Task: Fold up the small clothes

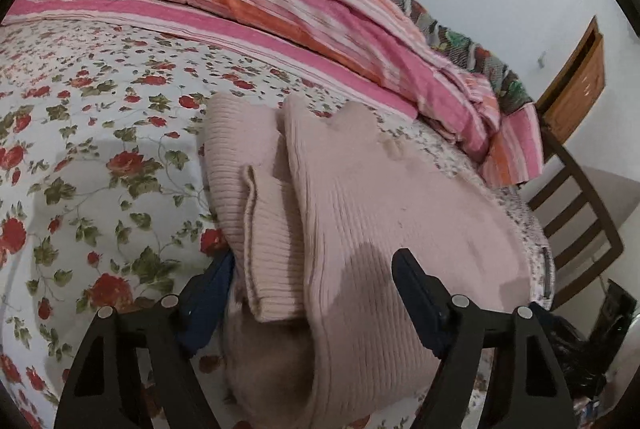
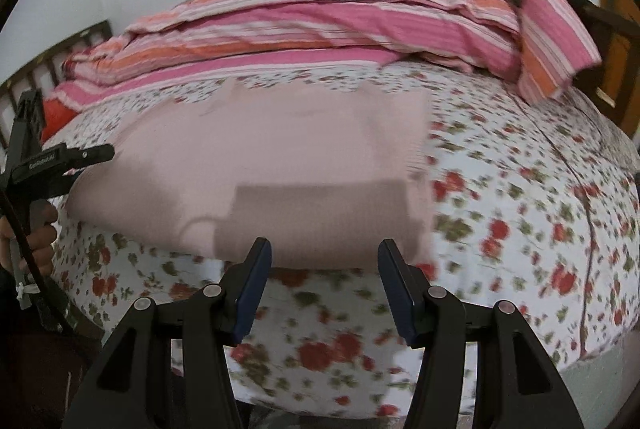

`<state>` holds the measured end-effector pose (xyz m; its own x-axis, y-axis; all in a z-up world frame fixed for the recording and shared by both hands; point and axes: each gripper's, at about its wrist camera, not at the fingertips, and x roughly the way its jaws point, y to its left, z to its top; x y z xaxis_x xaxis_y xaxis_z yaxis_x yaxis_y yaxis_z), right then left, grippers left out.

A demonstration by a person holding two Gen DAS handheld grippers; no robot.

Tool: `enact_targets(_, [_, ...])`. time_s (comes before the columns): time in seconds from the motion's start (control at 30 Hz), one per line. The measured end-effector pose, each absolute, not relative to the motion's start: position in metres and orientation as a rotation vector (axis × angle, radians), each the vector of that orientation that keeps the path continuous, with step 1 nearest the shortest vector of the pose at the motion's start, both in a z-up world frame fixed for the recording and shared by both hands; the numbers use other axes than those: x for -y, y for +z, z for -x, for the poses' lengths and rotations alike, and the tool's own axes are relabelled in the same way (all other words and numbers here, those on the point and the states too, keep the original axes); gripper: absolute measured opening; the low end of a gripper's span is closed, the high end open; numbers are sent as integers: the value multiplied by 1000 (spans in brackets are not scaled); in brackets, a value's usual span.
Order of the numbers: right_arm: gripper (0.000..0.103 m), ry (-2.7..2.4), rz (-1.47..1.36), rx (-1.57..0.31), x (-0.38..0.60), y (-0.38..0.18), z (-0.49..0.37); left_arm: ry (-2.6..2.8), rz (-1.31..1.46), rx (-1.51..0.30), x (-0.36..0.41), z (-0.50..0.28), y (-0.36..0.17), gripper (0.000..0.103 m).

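A pale pink ribbed knit sweater [image 1: 360,197] lies partly folded on the floral bedsheet [image 1: 92,157], with a sleeve cuff [image 1: 268,249] laid over its body. My left gripper [image 1: 316,269] is open, its fingers standing on either side of the sweater's near edge; the left finger is partly hidden under the knit. In the right wrist view the sweater [image 2: 256,173] lies flat and wide ahead. My right gripper [image 2: 324,261] is open and empty, just short of the sweater's near edge. The left gripper [image 2: 92,154] shows at the far left of the right wrist view, at the sweater's side.
A rumpled pink and orange striped blanket [image 1: 240,1] is piled along the far side of the bed, also in the right wrist view [image 2: 320,25]. A dark wooden chair [image 1: 576,213] and a wooden cabinet [image 1: 576,89] stand beyond the bed's right edge.
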<state>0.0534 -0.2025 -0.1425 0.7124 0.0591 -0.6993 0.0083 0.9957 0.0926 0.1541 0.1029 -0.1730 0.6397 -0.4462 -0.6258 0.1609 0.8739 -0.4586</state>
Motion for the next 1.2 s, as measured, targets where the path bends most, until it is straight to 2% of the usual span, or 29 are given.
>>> enact_targets(0.07, [55,-1,-116,-766,214,-142,-51,-333,395,-811,-102,-157,-175,75])
enact_targets(0.13, [55,-3,-156,-751,225,-139,-49,-298,430,-813,-104,-159,-173,68])
enact_targets(0.2, [55,-7,-183,-734,235,-136,-48,-263,460,-817,-107,-161,-172,46])
enact_targets(0.27, [55,-13,-203,-718,244,-132,-46,-238,497,-821,-111,-161,-170,32])
enact_targets(0.3, [55,-14,-212,-713,248,-131,-45,-239,516,-817,-112,-161,-169,30])
enact_targets(0.63, [55,-38,-312,-666,292,-126,-31,-244,496,-742,-70,-155,-98,24])
enact_targets(0.9, [55,-123,-398,-656,339,-123,-21,-275,308,-745,52,-161,-41,23])
enact_targets(1.03, [54,-169,-445,-667,363,-125,-15,-365,237,-786,130,-159,-54,23])
enact_targets(1.2, [55,-204,-462,-683,381,-129,-7,-438,136,-906,207,-157,-111,24])
